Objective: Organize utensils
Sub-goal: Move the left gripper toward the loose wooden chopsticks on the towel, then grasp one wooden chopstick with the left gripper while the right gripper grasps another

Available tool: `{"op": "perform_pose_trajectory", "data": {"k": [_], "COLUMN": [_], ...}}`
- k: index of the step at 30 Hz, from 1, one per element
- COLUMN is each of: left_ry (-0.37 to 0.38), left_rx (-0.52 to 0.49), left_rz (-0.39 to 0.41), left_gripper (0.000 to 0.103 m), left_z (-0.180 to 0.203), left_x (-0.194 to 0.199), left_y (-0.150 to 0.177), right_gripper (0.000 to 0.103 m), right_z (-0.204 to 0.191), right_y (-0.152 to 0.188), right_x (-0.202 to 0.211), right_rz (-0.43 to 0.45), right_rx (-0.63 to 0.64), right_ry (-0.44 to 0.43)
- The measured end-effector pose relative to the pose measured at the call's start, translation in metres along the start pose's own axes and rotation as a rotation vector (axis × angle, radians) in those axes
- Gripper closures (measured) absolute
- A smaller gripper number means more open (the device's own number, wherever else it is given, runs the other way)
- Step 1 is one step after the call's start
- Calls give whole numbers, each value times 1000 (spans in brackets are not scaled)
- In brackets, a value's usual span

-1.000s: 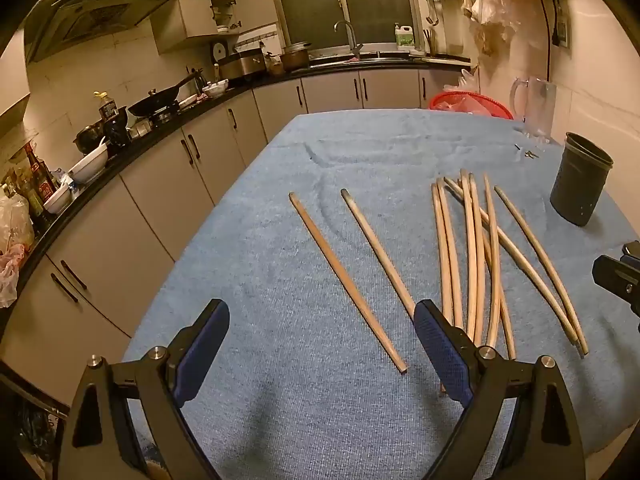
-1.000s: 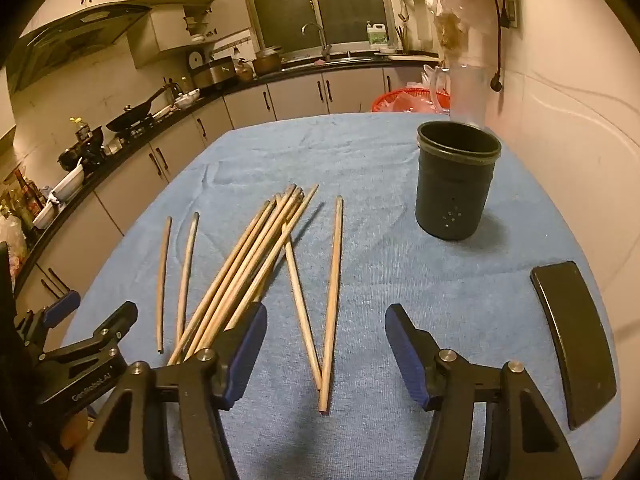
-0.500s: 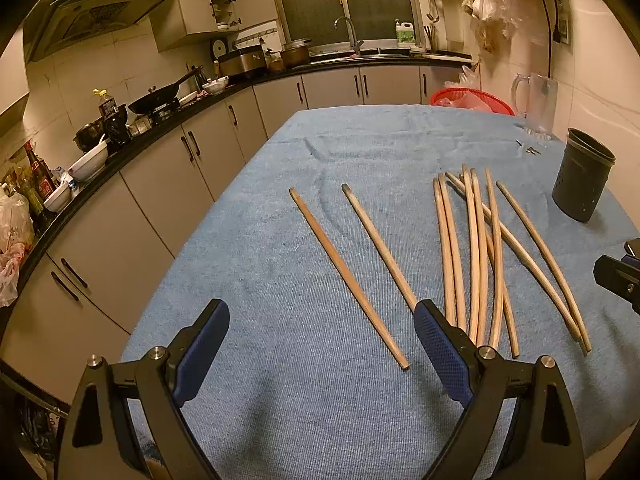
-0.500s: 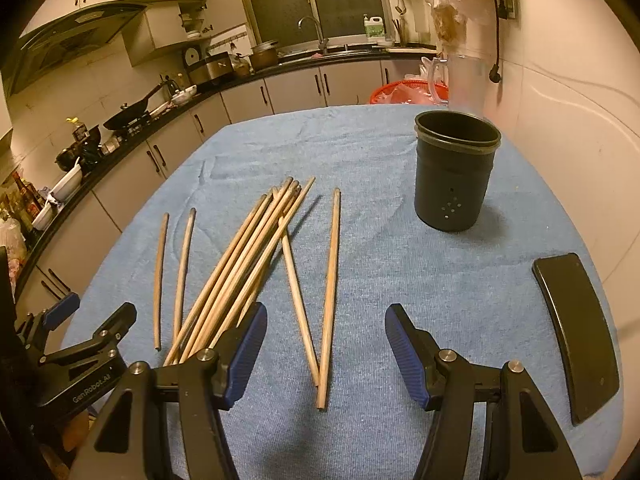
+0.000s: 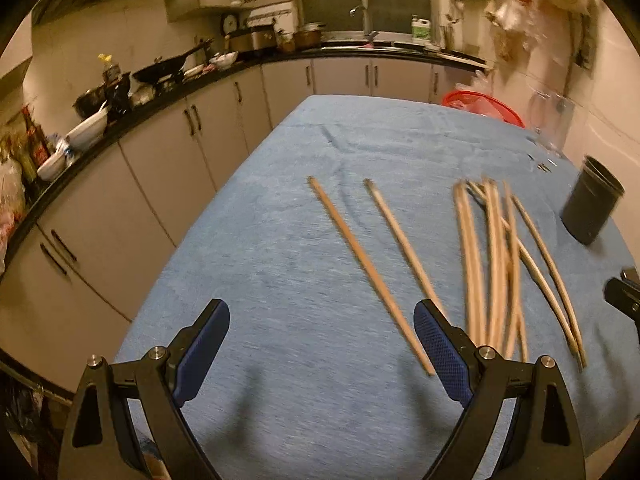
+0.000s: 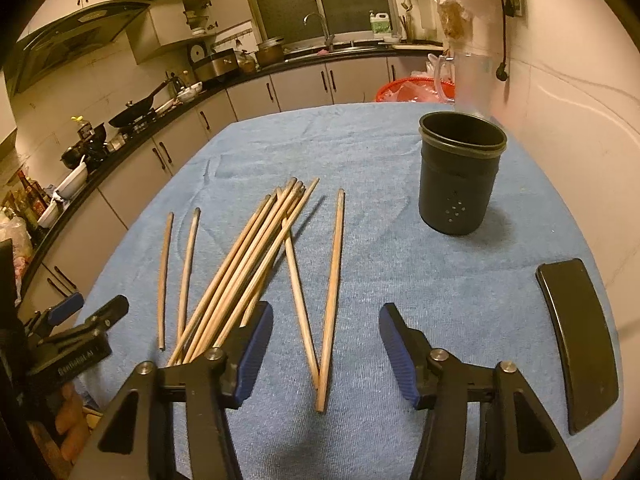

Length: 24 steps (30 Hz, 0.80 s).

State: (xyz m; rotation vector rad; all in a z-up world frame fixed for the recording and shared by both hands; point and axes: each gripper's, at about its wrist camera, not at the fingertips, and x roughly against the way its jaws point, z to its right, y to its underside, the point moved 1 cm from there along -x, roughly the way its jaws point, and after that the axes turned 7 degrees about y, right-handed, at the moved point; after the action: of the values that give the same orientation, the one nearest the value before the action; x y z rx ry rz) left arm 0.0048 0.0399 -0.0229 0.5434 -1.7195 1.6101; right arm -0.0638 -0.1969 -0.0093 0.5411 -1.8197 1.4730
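Hovering with parted, empty jaws that have just been closing, the right gripper (image 6: 326,350) faces chopsticks (image 6: 256,264) lying left of the black cup (image 6: 460,176). Left gripper (image 5: 322,354) gapes empty too. Pinching one stick mid-length would probably steady it.

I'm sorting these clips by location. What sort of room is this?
A home kitchen, most likely: a sink tap under the window, a wok on the counter, and a range hood above it.
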Motion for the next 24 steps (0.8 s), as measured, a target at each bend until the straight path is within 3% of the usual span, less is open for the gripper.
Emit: {"op": "perform_pose_trajectory", "data": {"k": [12,17,20,24], "left_ry": [-3,0,53,170], "left_rx": [34,28,54,122], "left_rz": [-15,-26,-93,-226], "left_gripper": [11,21,36,41], "left_z": [-14,-15,-21,-38], "left_x": [-8,-14,-27,-54], "left_y": [-28,-39,-50,-73], "right_gripper": [46,46,49,51], "right_z": [-3,-3,-2,-1], "right_y": [-37,-49,-56,-69], "right_x": [-6,-15,-24,-39], "right_rz": [-22,-41,-66,-102], "right_rx": [51,47,40,22], "right_ry": [33,37,24,7]}}
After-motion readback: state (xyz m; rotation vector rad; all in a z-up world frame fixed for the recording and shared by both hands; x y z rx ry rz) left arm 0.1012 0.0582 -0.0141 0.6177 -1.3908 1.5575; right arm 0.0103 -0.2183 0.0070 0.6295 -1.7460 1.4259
